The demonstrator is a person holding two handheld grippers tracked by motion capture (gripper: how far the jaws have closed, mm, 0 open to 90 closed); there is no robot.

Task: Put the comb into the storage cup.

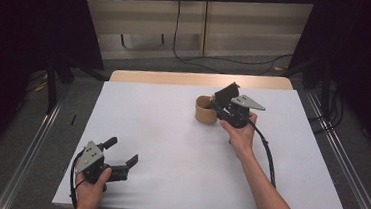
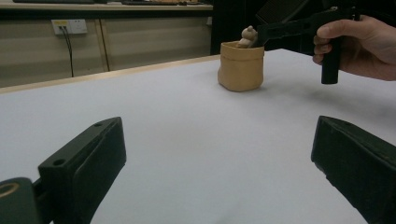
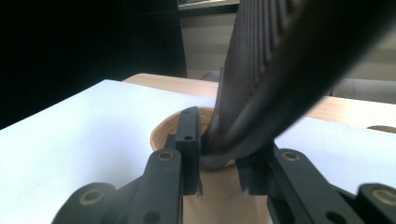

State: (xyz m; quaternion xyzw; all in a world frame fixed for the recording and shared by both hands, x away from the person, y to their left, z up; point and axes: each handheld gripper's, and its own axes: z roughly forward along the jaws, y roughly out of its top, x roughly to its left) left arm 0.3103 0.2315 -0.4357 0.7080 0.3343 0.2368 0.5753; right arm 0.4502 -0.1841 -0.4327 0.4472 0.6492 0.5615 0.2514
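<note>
Tan pouch near bench far edge; right tongs grip dark strip over it, contents blurred; left tongs open.

Left gripper gapes wide; right gripper is nearly closed.

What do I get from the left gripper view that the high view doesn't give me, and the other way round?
Left gripper view: a small beige figure poking out of the tan pot, seen from the side. High view: the person's forearms, the whole white table, the grey plate on the right tongs, and a floor cable. Shared: the pot, the open left tongs, and the right tongs holding a black ribbed piece at the pot's mouth.
</note>
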